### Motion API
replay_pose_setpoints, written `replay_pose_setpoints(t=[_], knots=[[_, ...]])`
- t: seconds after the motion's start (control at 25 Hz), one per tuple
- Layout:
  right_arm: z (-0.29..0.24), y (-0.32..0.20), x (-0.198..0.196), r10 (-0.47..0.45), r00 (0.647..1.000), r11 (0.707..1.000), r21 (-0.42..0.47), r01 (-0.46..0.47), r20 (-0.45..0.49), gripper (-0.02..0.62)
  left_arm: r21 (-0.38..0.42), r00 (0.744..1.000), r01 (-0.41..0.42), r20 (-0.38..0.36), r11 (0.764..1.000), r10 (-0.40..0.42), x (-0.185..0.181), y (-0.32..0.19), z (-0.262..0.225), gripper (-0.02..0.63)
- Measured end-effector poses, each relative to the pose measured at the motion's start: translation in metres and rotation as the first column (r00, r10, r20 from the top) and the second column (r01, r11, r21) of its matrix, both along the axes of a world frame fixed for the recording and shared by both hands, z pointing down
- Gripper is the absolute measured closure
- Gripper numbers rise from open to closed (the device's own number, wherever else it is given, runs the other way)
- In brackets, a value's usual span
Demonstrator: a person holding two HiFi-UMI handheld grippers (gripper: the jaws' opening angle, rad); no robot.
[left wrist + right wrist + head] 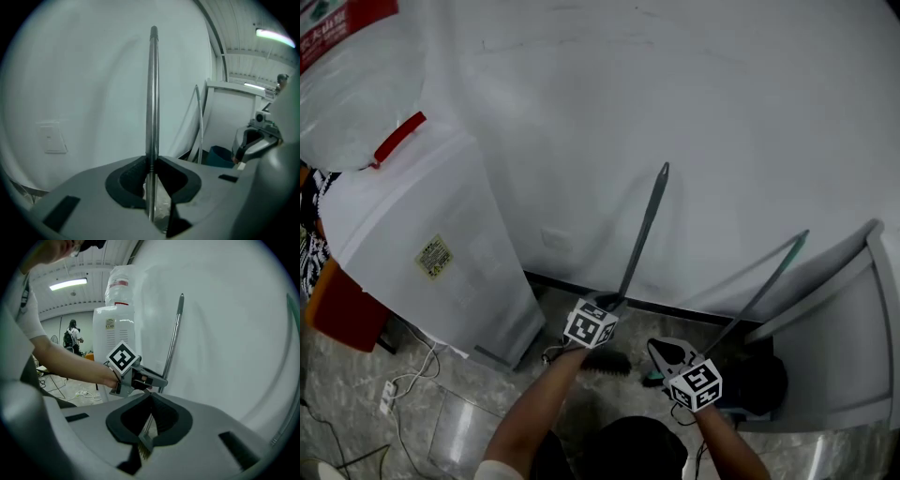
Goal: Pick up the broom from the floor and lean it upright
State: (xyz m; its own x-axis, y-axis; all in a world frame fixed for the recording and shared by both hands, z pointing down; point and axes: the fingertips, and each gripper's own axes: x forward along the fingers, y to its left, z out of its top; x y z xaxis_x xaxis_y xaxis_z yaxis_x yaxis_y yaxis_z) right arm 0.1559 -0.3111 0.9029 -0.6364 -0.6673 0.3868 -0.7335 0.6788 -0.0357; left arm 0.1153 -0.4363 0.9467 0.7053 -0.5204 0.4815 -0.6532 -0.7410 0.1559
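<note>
Broom point(639, 246): up off its side and standing steeply at lower centre of the head view. The handle runs up in front of the white wall point(722, 112). I cannot tell whether the handle tip touches the wall. The dark head sits low between the two grippers, close to the floor point(422, 412); contact with the floor is not visible.

Left gripper point(151, 159): jaws closed on the metal handle, low on its length. The handle rises straight up the middle of the left gripper view. Judged reason: a hold on the shaft governs the tilt and steers the top toward the wall.

Right gripper point(151, 397): jaws closed on a thin shaft, with a small block of bristles showing just beneath them. This reads as the broom's lowest stretch, just above the head. In the head view this gripper sits just right of the head. Judged reason: a second hold at the foot stops the head swinging and lets it be planted where wanted.

Surroundings: a second long-handled pole point(764, 286) leans in the corner at the right of the frame, beside a grey panel point(848, 309). A water dispenser point(431, 244) stands at the left. The broom is held before the bare stretch of wall between them, the likely leaning spot.

Judgement: the lift looks done, but the lean is not, since both grips are on. The foot probably needs setting a little out from the wall, with the tip resting against it, before either grip lets go. Risk: the head skating on the smooth floor.
</note>
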Motion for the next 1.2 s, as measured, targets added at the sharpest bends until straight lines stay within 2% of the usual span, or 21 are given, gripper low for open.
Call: replay_pose_setpoints(t=[0.16, 0.32, 0.52, 0.72, 1.2], knots=[[0.004, 0.0, 0.003, 0.013, 1.0, 1.0, -0.005, -0.013, 0.022, 0.594, 0.014, 1.0, 0.015, -0.006, 1.0, -0.014, 0.003, -0.011, 0.005, 0.537], [0.003, 0.0, -0.001, -0.001, 1.0, 1.0, 0.005, 0.0, 0.022, 0.594, 0.05, 0.998, 0.063, -0.002, 0.997, -0.063, 0.003, -0.024, 0.009, 0.534], [0.005, 0.001, 0.007, 0.015, 1.0, 1.0, 0.004, -0.015, 0.025, 0.594, 0.053, 0.991, 0.131, -0.023, 0.99, -0.129, -0.002, -0.036, 0.009, 0.525], [0.013, 0.006, 0.011, 0.026, 0.999, 1.0, -0.006, -0.026, 0.027, 0.594, 0.056, 0.988, 0.15, -0.026, 0.987, -0.149, -0.006, -0.04, 0.01, 0.452], [0.017, 0.006, 0.018, 0.033, 0.999, 0.999, -0.008, -0.032, 0.014, 0.594, 0.094, 0.995, 0.09, 0.024, 0.991, -0.093, -0.005, -0.025, 0.021, 0.413]])
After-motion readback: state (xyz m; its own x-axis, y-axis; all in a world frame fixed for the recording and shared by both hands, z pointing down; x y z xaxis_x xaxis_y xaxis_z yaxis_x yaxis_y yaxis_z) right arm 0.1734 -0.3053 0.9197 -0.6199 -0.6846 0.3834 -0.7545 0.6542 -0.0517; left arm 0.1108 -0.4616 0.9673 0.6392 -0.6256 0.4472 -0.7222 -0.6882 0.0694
